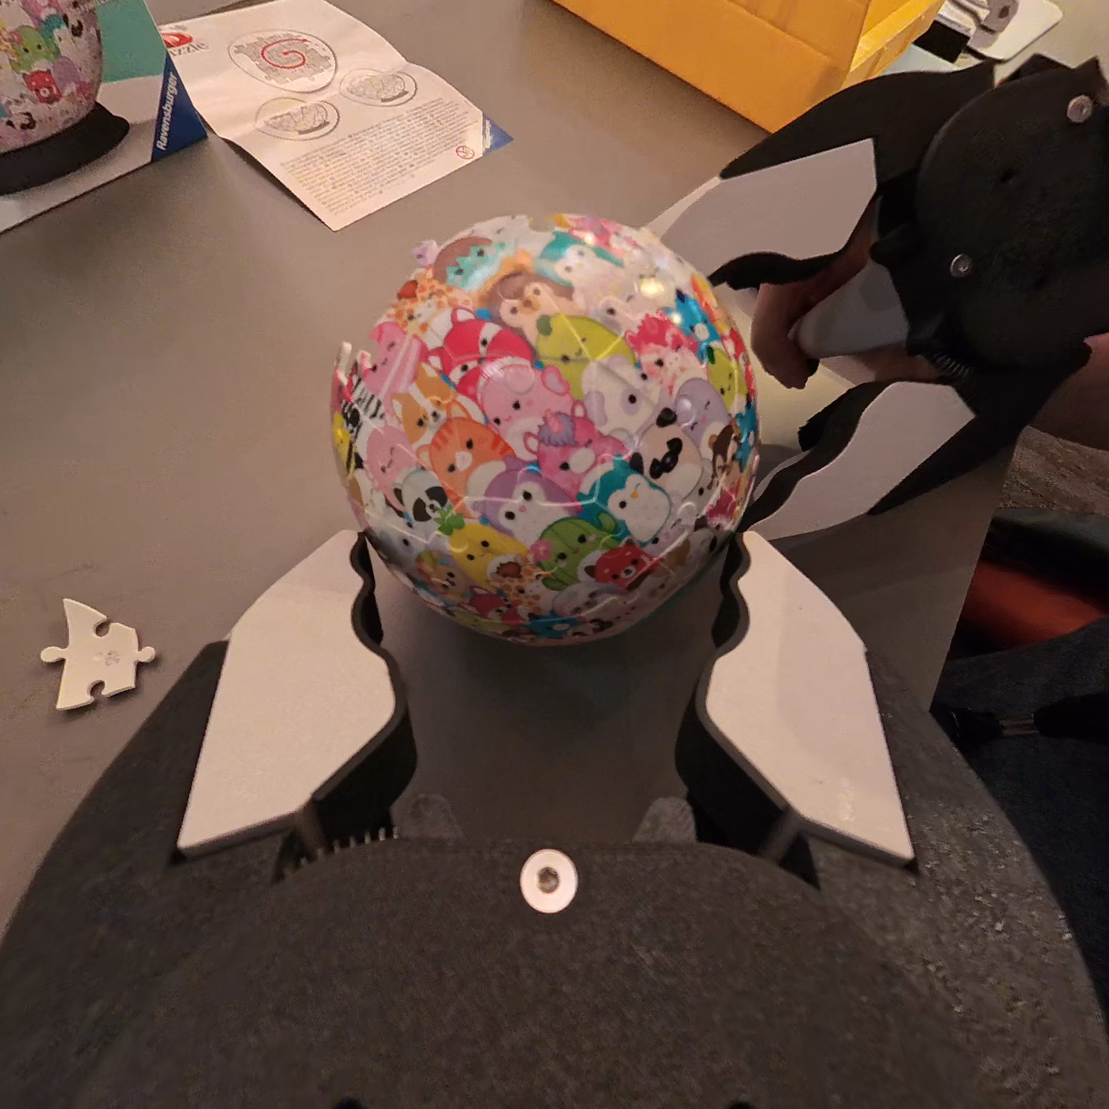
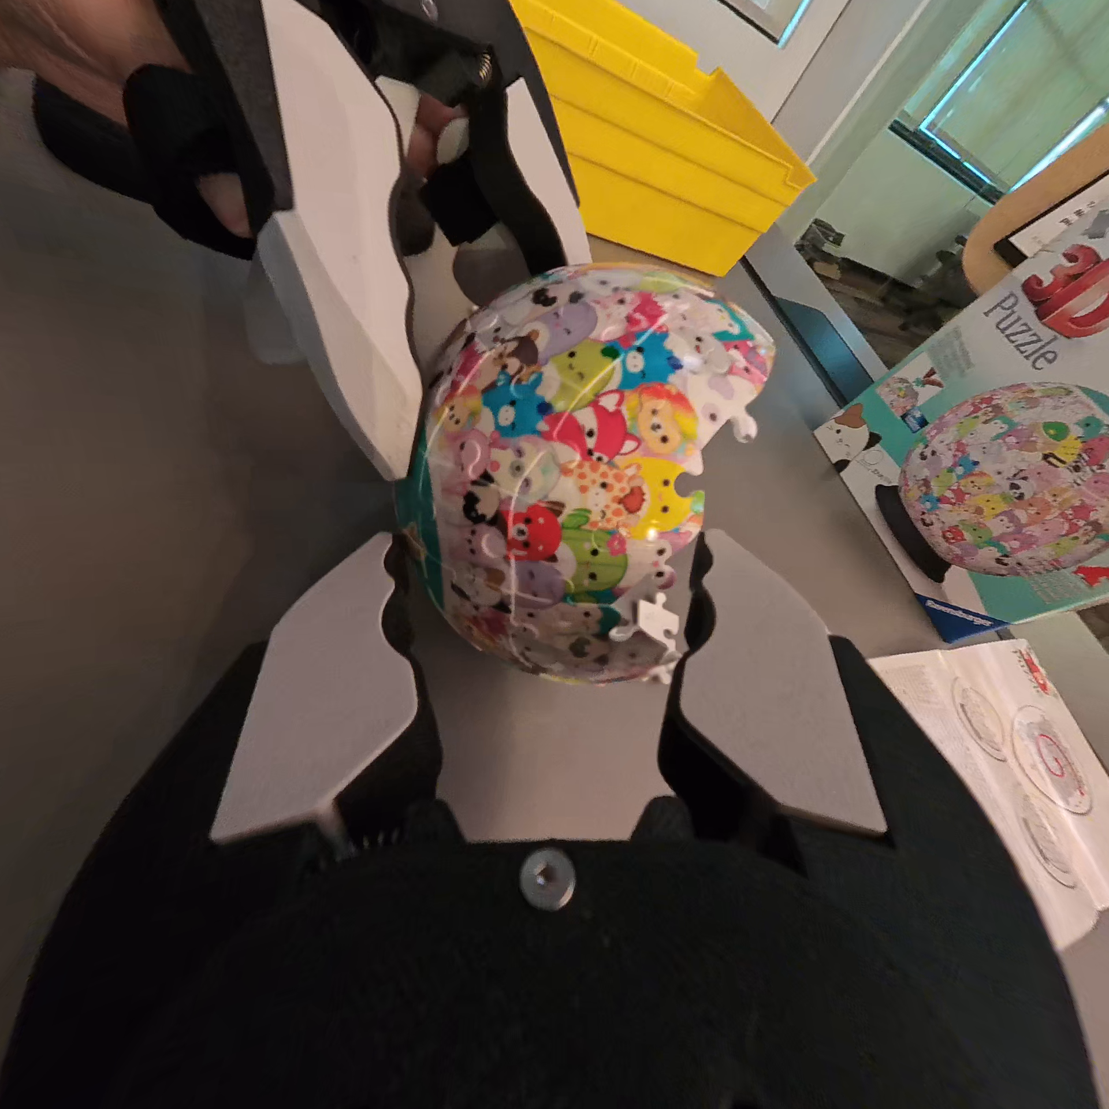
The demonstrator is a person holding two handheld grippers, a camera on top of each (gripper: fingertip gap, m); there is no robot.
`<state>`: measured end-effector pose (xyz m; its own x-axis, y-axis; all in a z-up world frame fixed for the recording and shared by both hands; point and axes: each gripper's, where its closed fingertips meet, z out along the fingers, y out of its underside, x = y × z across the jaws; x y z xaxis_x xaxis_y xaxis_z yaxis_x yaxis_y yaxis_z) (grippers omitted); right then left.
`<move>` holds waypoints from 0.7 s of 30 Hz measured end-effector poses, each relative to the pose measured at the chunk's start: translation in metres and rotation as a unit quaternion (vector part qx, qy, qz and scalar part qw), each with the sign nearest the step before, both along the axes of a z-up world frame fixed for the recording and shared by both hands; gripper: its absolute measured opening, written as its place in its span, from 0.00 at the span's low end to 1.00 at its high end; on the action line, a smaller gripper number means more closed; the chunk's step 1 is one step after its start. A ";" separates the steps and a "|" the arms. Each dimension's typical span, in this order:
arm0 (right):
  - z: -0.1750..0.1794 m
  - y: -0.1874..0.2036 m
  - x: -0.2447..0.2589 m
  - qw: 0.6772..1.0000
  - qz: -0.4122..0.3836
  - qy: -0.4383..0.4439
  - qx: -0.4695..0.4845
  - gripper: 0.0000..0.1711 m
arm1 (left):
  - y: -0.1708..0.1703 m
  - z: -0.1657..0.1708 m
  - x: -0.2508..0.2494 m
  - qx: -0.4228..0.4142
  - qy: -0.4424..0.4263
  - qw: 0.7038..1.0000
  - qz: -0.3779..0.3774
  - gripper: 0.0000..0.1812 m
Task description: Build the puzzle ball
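The puzzle ball [image 1: 543, 426], covered in colourful cartoon animals, sits mid-table. Its shell has a jagged open edge, seen in the right wrist view [image 2: 576, 468]. My left gripper [image 1: 549, 540] is spread wide, with its fingertips beside the ball's lower sides. My right gripper [image 2: 546, 540] comes in from the right and is shut on the ball, one finger on each side. It also shows in the left wrist view [image 1: 702, 372]. A loose white piece [image 1: 96, 654] lies face down on the table to the left. Another white piece back [image 2: 648, 618] shows by the ball's open edge.
The puzzle box [image 1: 78, 90] and an unfolded instruction sheet [image 1: 342, 102] lie at the far left. They also show in the right wrist view, the box [image 2: 990, 480] above the sheet [image 2: 1020, 774]. A yellow bin [image 1: 750, 54] stands at the back right. The grey table's [image 1: 150, 390] edge runs close on the right. The loose white piece [image 1: 96, 654] is about 12 cm from my left fingertips.
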<state>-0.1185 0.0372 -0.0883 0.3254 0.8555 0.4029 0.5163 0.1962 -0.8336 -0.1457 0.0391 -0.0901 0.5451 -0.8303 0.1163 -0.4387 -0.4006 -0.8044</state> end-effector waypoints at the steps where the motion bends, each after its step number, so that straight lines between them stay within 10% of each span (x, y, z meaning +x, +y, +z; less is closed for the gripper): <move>1: 0.000 -0.001 0.000 1.000 0.004 0.003 -0.004 0.53 | -0.001 0.000 0.000 0.000 0.000 1.000 -0.002 0.61; 21: 0.000 -0.002 0.006 0.994 0.022 0.051 -0.099 0.46 | -0.003 -0.003 0.004 0.030 -0.034 0.998 -0.050 0.67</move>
